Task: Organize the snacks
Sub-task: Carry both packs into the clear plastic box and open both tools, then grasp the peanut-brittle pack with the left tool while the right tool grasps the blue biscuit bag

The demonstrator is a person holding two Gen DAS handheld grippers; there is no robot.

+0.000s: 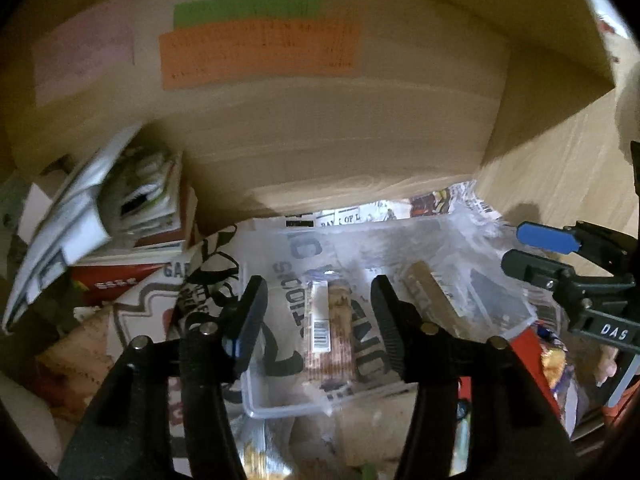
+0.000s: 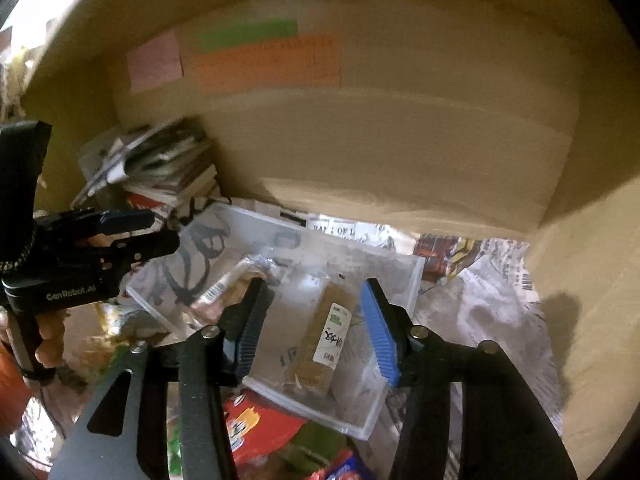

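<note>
Below, a clear tray is seen on newspaper that covers the surface, in front of a big cardboard box bearing green, orange and pink labels. Two wrapped snack bars are seen lying in the tray, apart from each other.

Left tongs are held over the tray with the jaws parted; a pale bar with a barcode is seen lying lengthwise between them, and no pad is seen pressing on it, so these tongs are released. From the right wrist view the same tongs are seen at the left edge, above the tray's far left corner, with fingers of the person's hand wrapped round the handle.

Right tongs are likewise held parted over the tray's right half. A brown bar with a white label is seen between a black pad and a blue pad, with a gap on each side, so nothing is gripped. In the left wrist view these tongs are seen at the right, just beyond the tray's right edge, and the brown bar is seen there as a blurred strip.

A stack of books and papers is seen left of the tray, against the box. Red and other bright snack packets are seen lying just in front of the tray's near wall.
</note>
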